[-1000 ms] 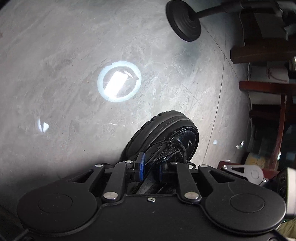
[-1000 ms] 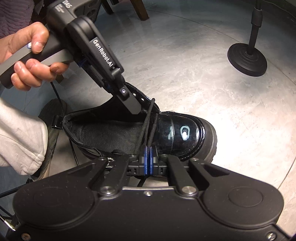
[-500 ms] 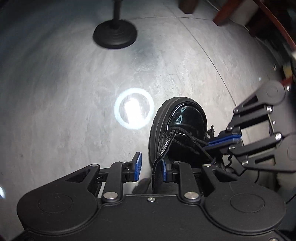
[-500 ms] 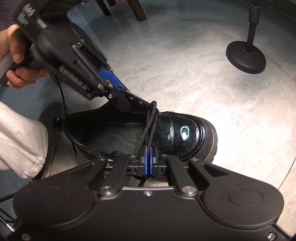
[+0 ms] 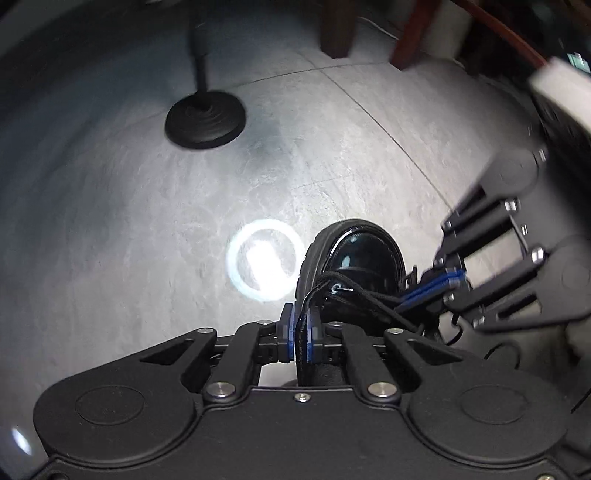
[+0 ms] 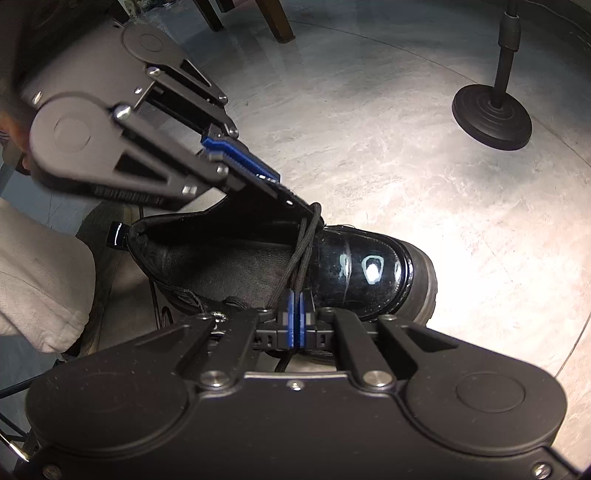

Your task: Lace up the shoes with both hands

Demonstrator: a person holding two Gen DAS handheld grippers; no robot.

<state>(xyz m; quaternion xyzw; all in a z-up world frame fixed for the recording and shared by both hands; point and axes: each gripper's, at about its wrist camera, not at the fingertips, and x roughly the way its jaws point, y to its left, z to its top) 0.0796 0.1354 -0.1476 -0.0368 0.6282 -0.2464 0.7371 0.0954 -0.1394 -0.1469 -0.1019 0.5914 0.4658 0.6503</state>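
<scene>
A glossy black shoe stands on the grey floor, toe pointing right in the right wrist view and away in the left wrist view. My left gripper is closing its jaws on the shoe's far eyelet flap, and the blue pads press on the flap's edge. From the right wrist view the left gripper reaches in from the upper left. My right gripper is shut on the black laces, which run taut up to the flap's eyelet. In the left wrist view the right gripper comes in from the right.
A black round stand base with a pole sits on the floor beyond the toe, also in the left wrist view. Wooden furniture legs stand at the back. A person's pale trouser leg is beside the heel.
My left gripper has rolled round and risen, and its jaws, open beside the flap before, have come together on it. The right gripper and the laces have stayed put.
</scene>
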